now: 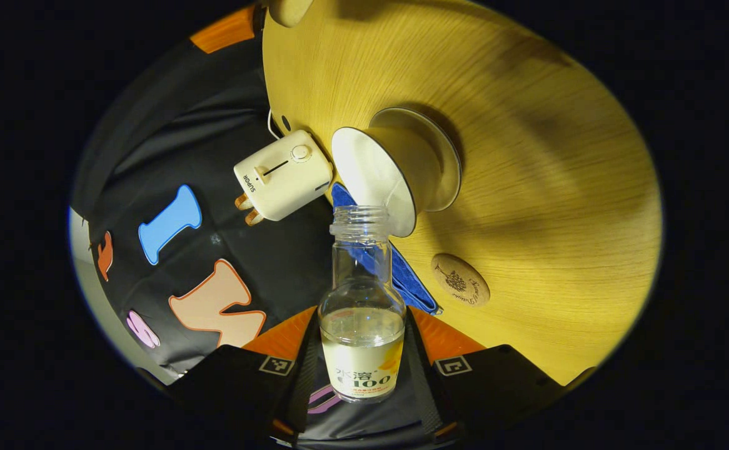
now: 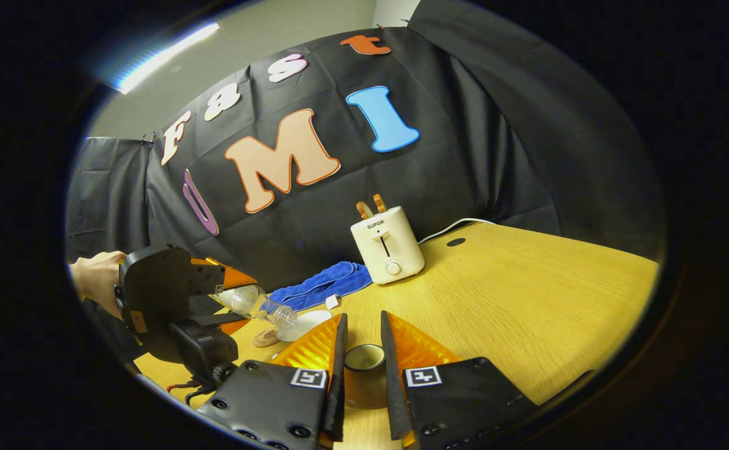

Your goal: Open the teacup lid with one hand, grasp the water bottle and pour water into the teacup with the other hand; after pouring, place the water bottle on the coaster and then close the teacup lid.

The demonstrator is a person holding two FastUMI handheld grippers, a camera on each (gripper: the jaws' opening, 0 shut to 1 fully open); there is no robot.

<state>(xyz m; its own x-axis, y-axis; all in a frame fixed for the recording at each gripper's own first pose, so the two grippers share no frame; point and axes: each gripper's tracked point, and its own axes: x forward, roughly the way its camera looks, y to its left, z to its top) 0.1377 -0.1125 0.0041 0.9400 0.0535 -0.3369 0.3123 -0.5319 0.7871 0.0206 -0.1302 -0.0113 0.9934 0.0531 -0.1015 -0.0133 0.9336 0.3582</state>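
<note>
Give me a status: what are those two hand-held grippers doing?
Left hand-held gripper shut on water bottle, tipped, mouth at teacup rim. Right hand-held gripper holds teacup lid clear. Coaster free, nothing in the way.

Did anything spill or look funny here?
No spill that I can see. The water bottle is tipped sideways in the left claw, its mouth by the teacup, but that fits pouring. The table looks dry.

Clear glass water bottle (image 1: 362, 294): smooth, glossy, paper-look label. Yellow wood-grain worktop (image 1: 527, 156): matt, fine grain. White teacup (image 1: 396, 175): smooth, satin ceramic look. Round wooden coaster (image 1: 460, 279): matt, engraved. Blue towel (image 2: 321, 284) near the worktop's back edge: fluffy cloth. Cream toaster (image 2: 386, 245): smooth plastic, slight sheen.
</note>
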